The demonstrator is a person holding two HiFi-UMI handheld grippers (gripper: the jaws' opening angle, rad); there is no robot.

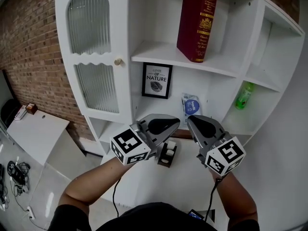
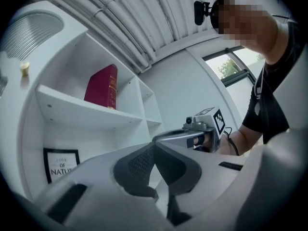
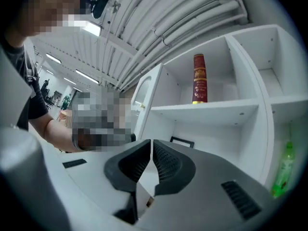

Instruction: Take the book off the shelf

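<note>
The book (image 1: pixel 197 23) stands upright on the upper shelf (image 1: pixel 154 54), toward one o'clock in the head view, well above both grippers. Left gripper (image 1: pixel 162 125) and right gripper (image 1: pixel 203 125) have their jaws together and hold nothing. It looks like a thick hardback — probably heavy, stiff and slick — best pinched across its covers, low down.

A black-framed picture (image 1: pixel 157 80) reading "LOVE OF NATURE" is standing upright against a white back panel. Near its right side a blue-and-white packet (image 1: pixel 191 105) is leaning, and well apart, farther right, a green bottle (image 1: pixel 244 96) is standing upright. Below the picture a small black holder (image 1: pixel 167 155) with white pieces is sitting. A brick wall (image 1: pixel 29 47) is running along the left, where a white table (image 1: pixel 36 131) is carrying a small brown box (image 1: pixel 32 108). Cables (image 1: pixel 14 172) are lying on the floor nearby.
</note>
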